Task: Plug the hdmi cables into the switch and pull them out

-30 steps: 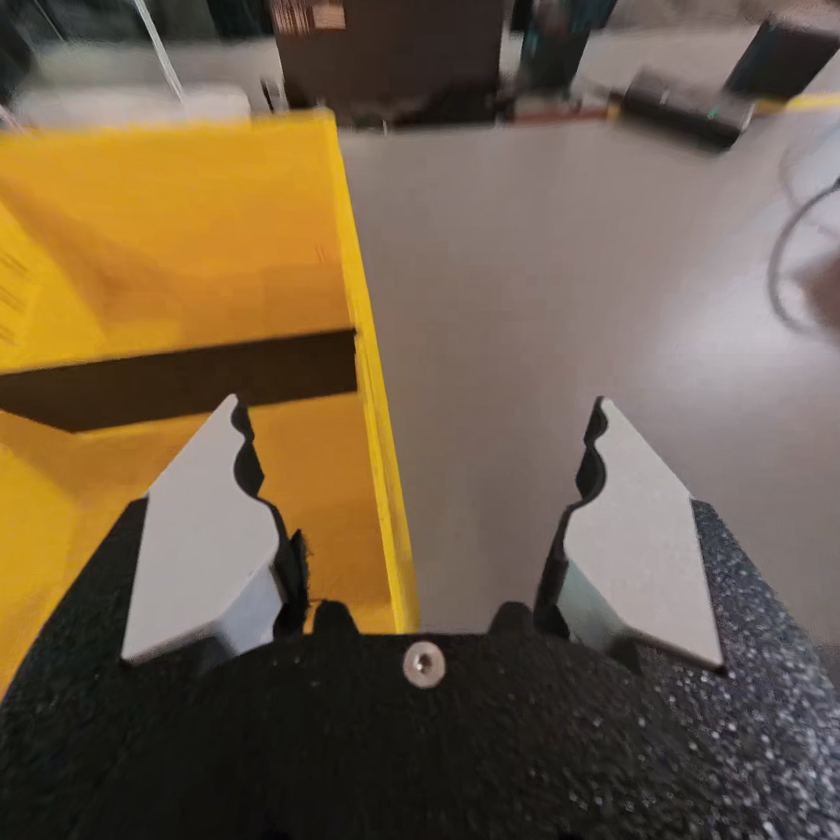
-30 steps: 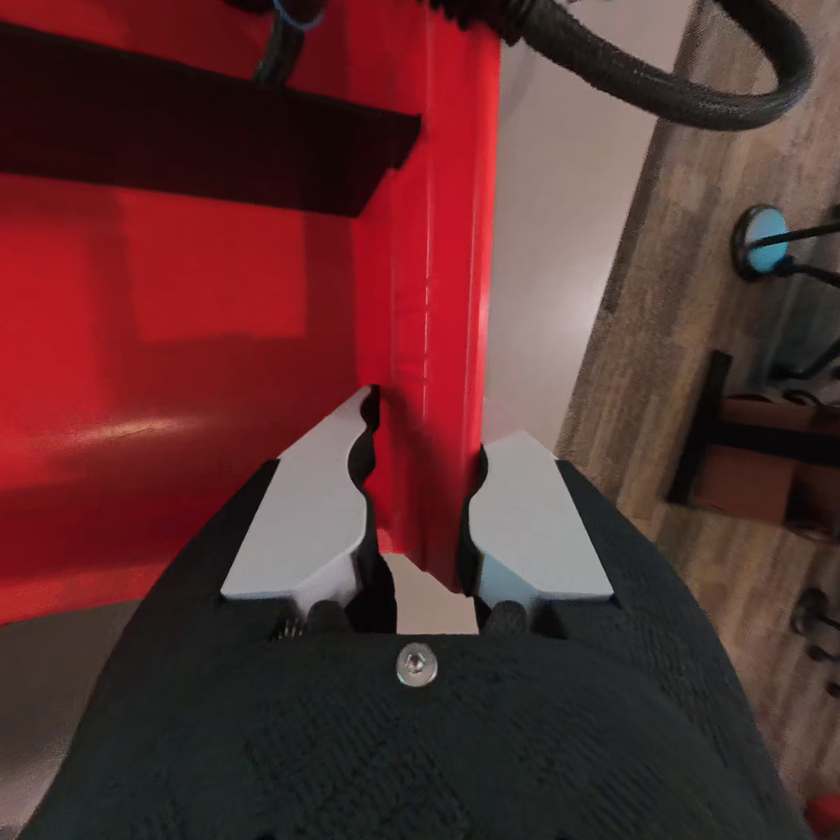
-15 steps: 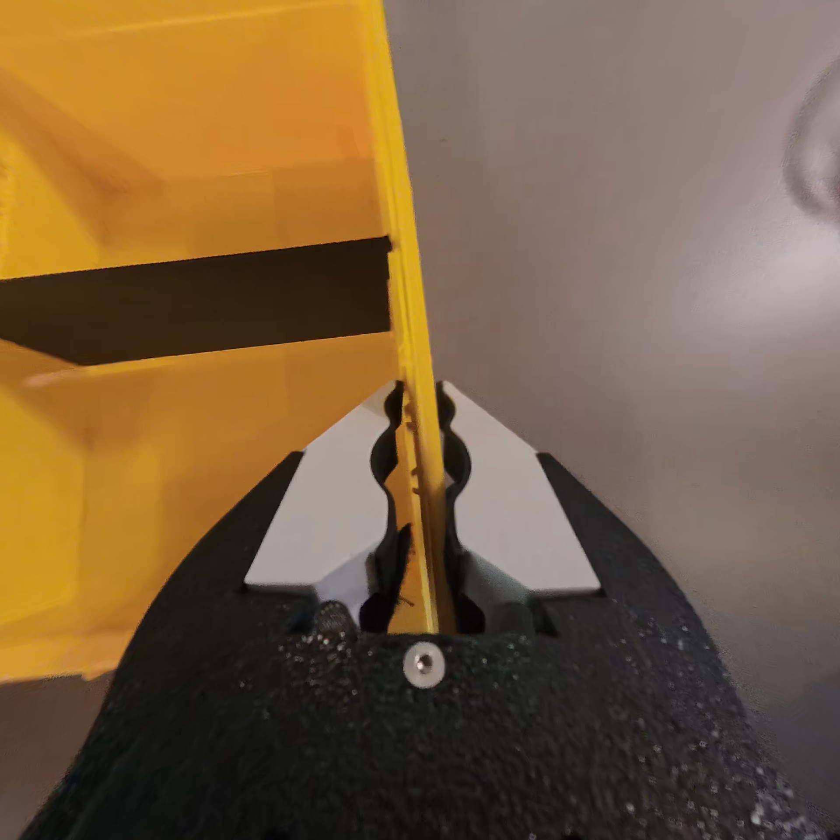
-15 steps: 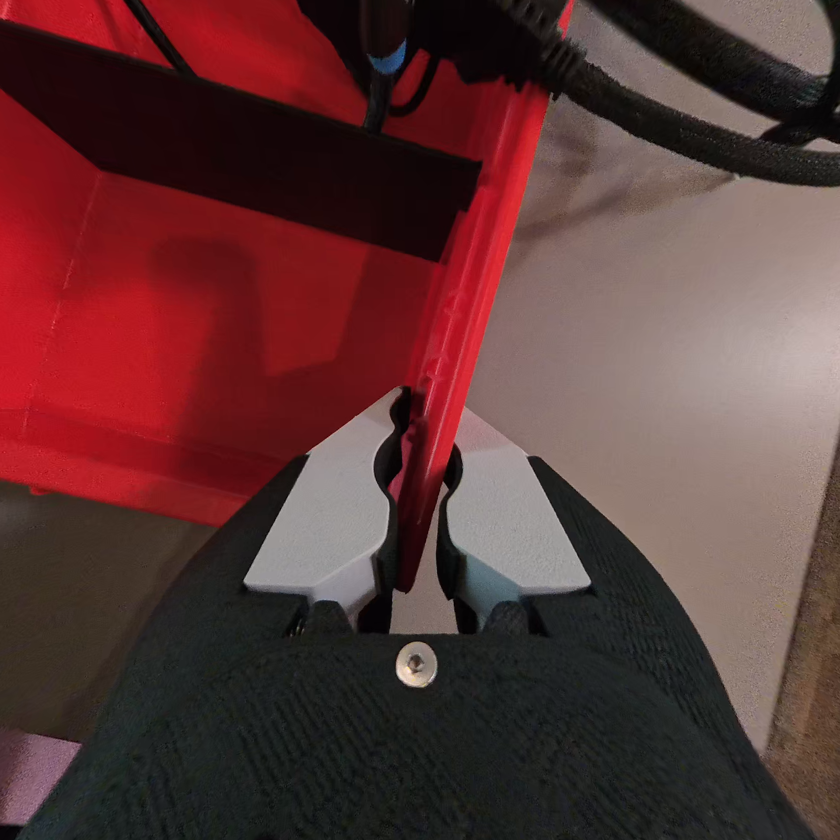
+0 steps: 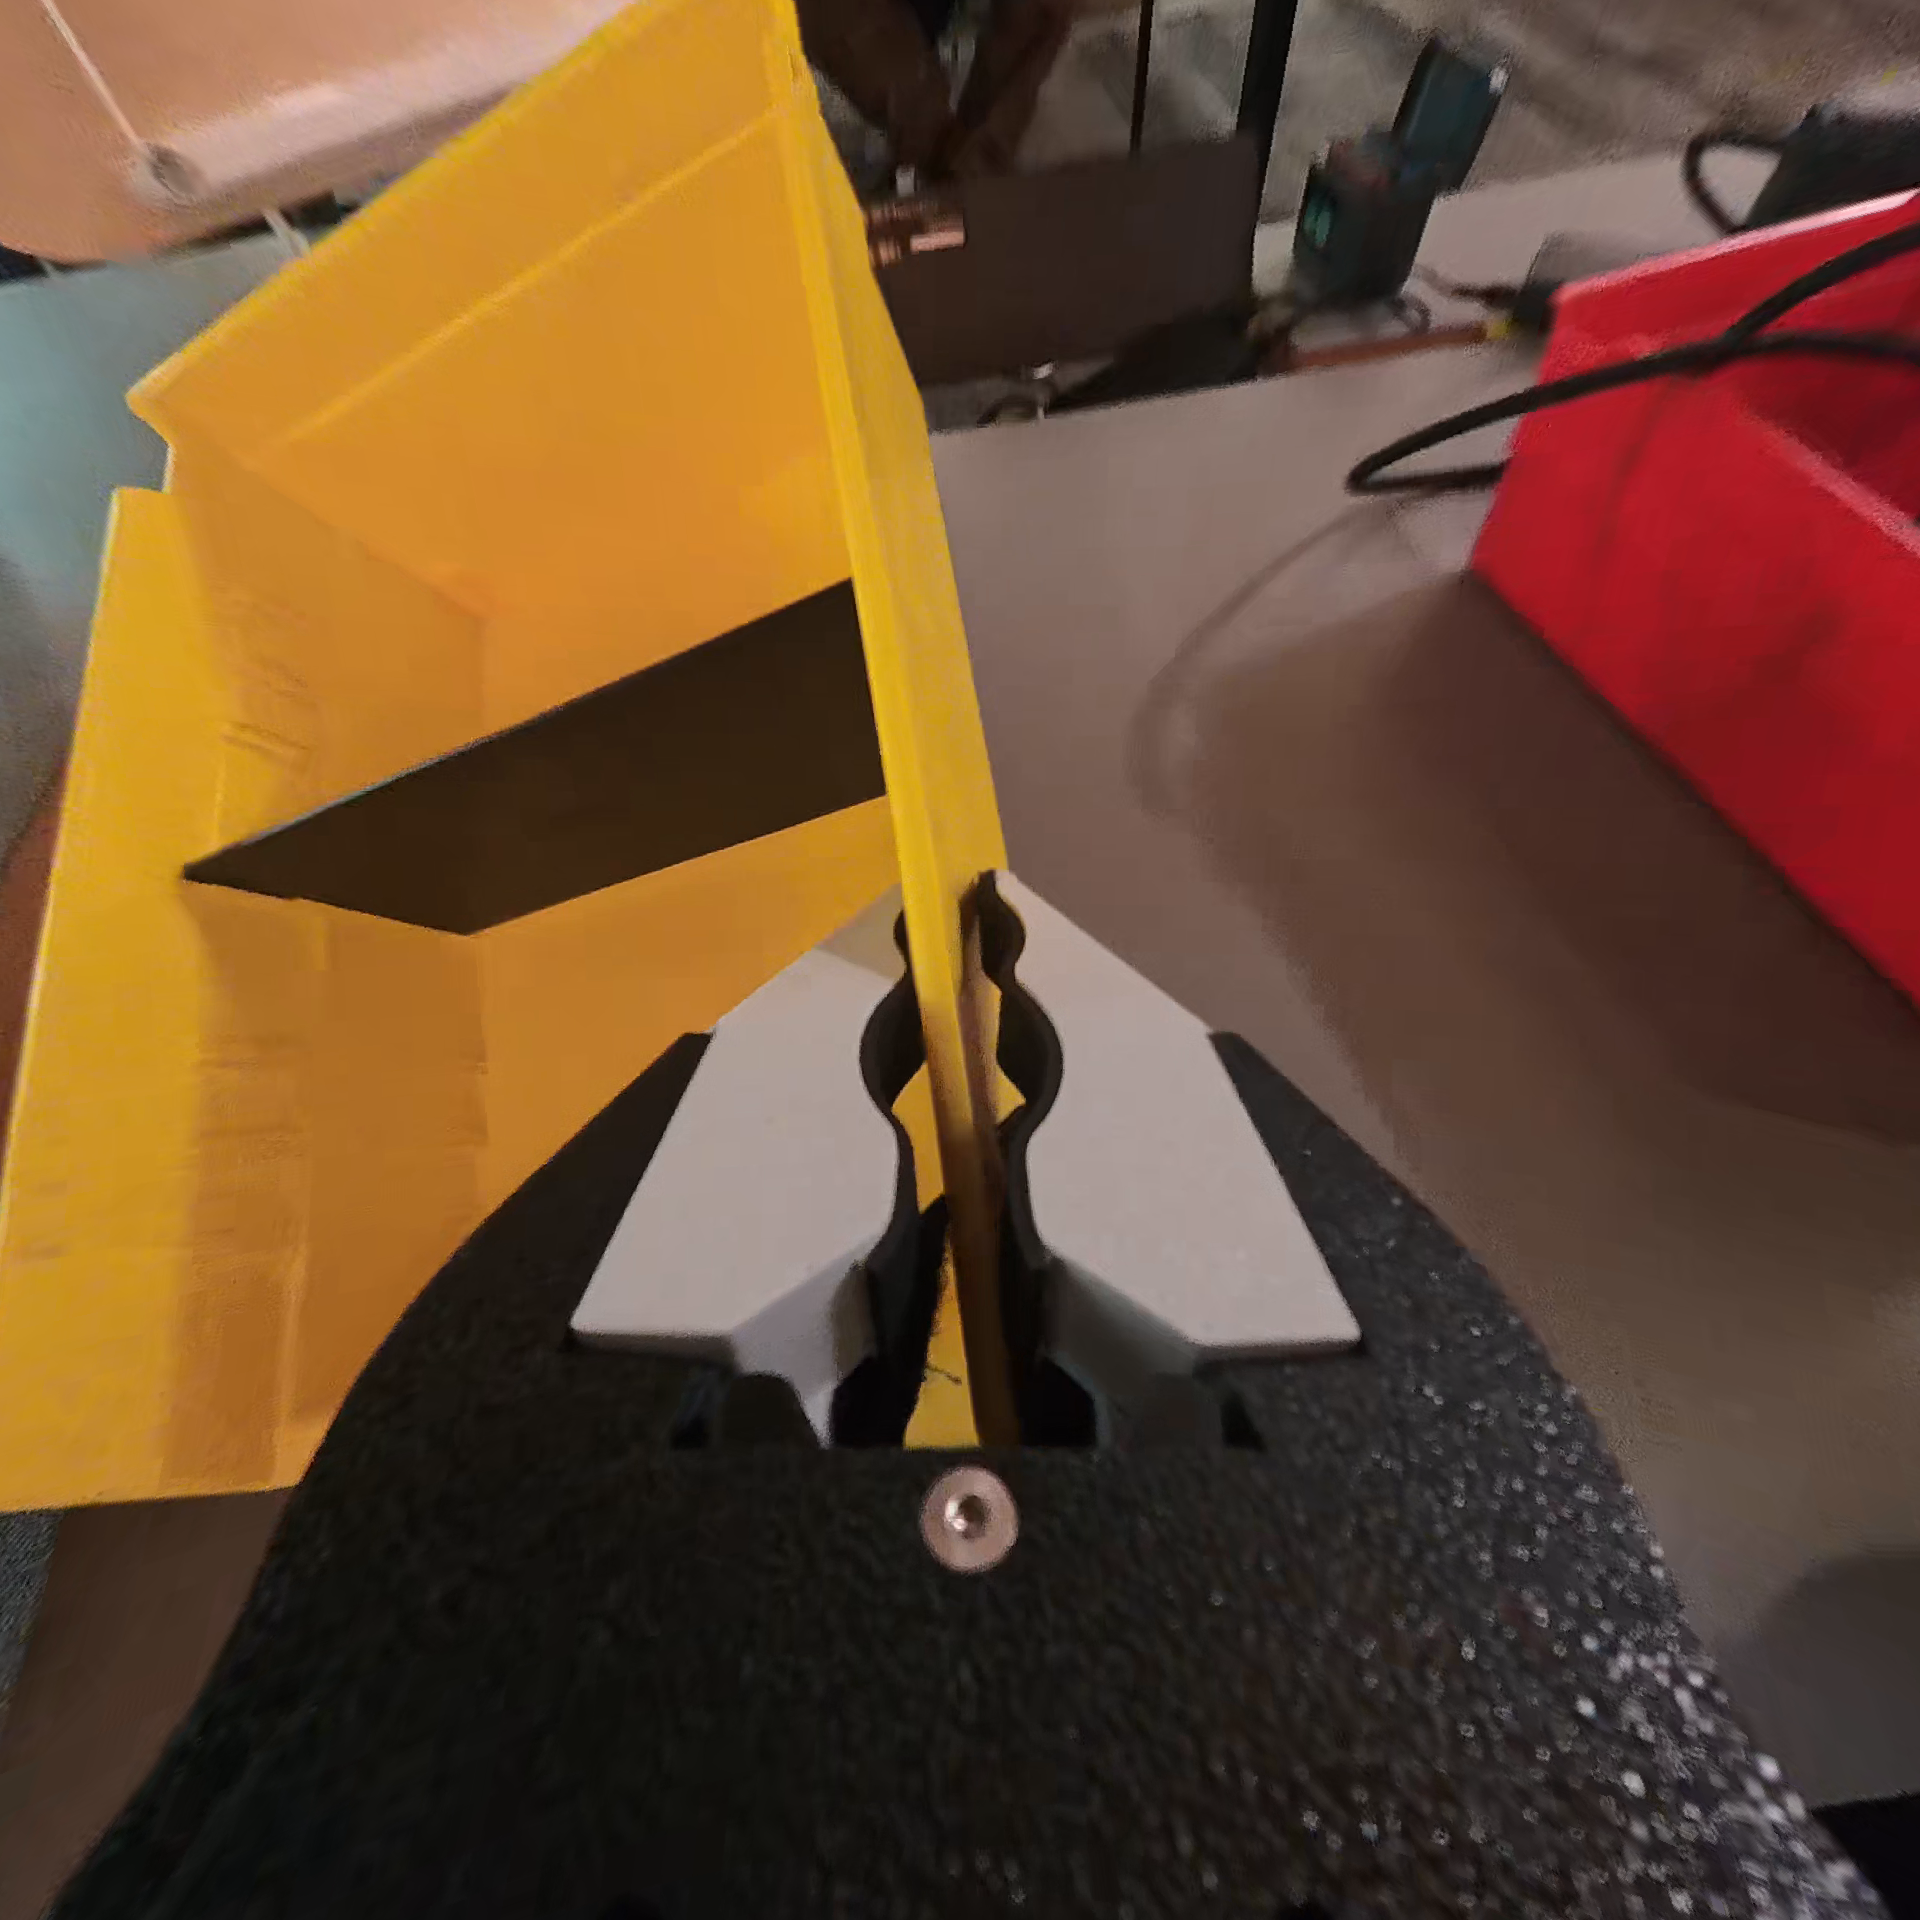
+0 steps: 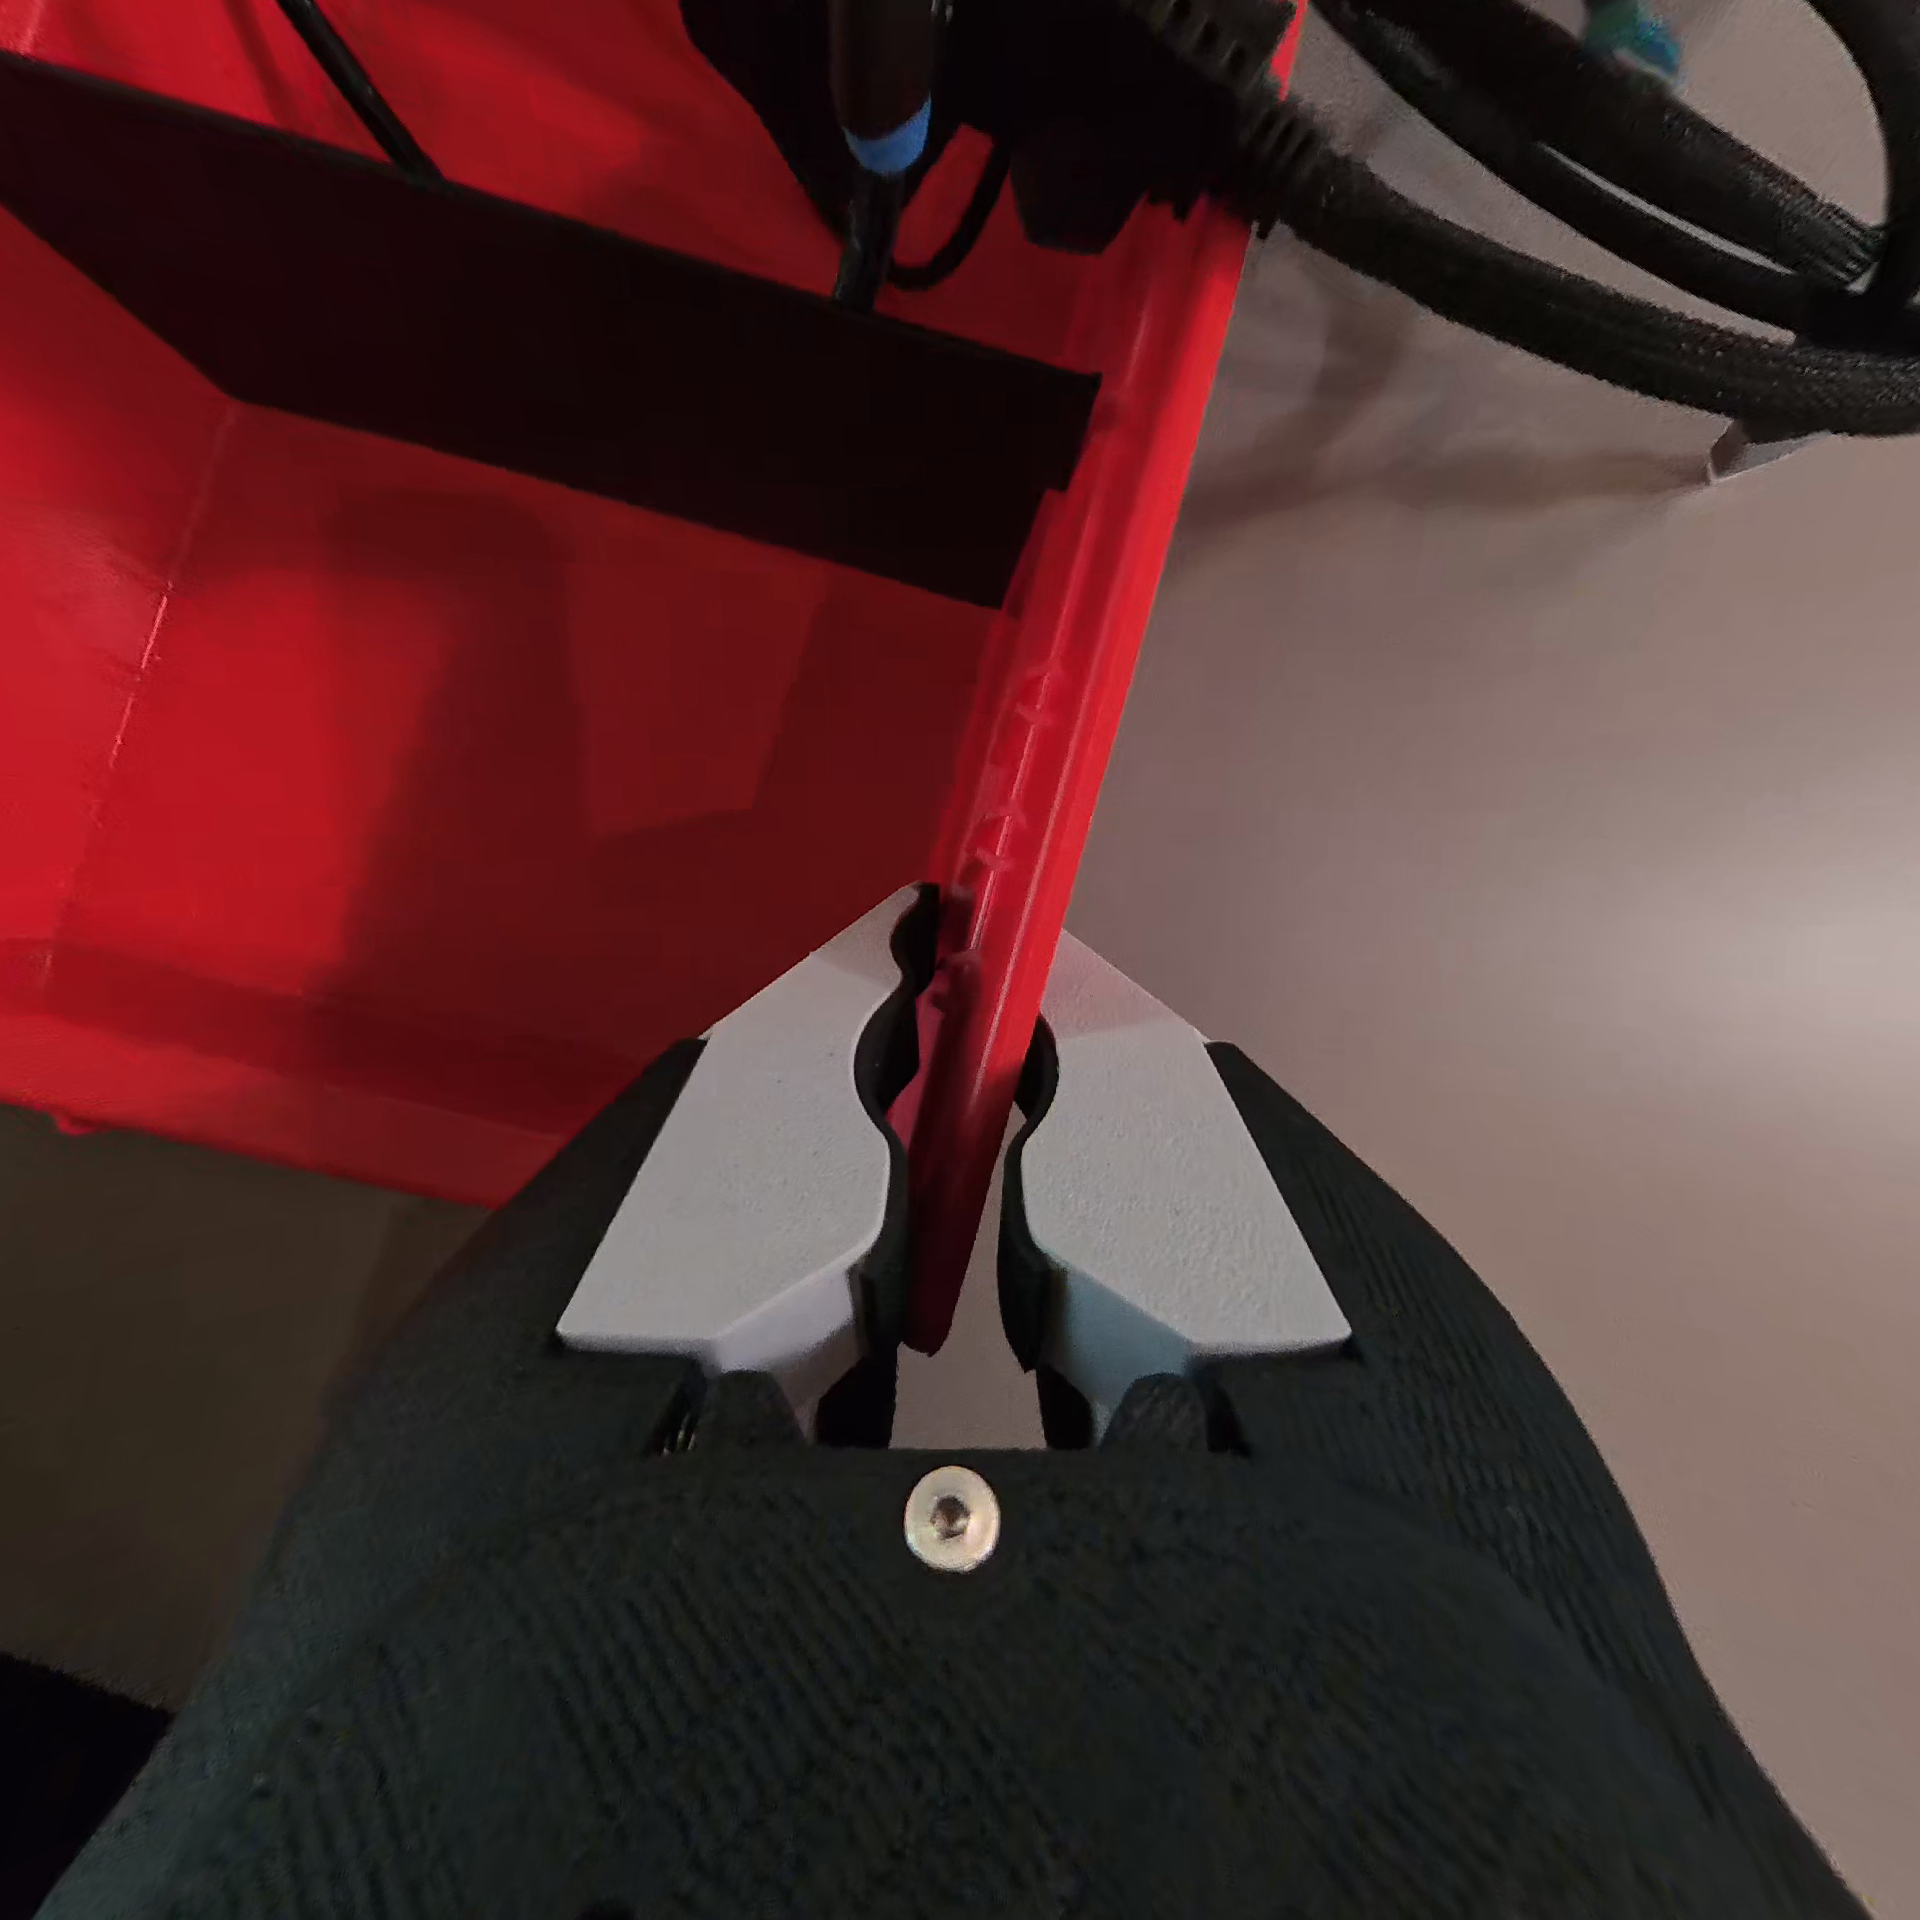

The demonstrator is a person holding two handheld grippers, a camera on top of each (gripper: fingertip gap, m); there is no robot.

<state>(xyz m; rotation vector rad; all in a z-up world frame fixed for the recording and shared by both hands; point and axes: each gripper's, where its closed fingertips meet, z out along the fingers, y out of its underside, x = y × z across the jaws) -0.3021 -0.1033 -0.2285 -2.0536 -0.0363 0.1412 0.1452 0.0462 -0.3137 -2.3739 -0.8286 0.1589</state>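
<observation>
Surface (image 5: 1299,644), grey, carries two plastic bins. Left gripper (image 5: 951,935) fingers pinch the yellow bin (image 5: 520,499) wall; right gripper (image 6: 982,956) fingers clamp the red bin (image 6: 416,727) rim, likely to reposition them. HDMI cables (image 6: 1558,239) trail over the red bin's far corner; no switch is clearly visible.

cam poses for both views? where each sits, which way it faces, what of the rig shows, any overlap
Left wrist view: sits on the left tool, looks forward along its fingers, which clamp the yellow bin by its side wall; grey table beyond.
Right wrist view: sits on the right tool, facing forward; its fingers clamp the red bin by its wall, black cables above.
Shared: the red bin and the table.
</observation>
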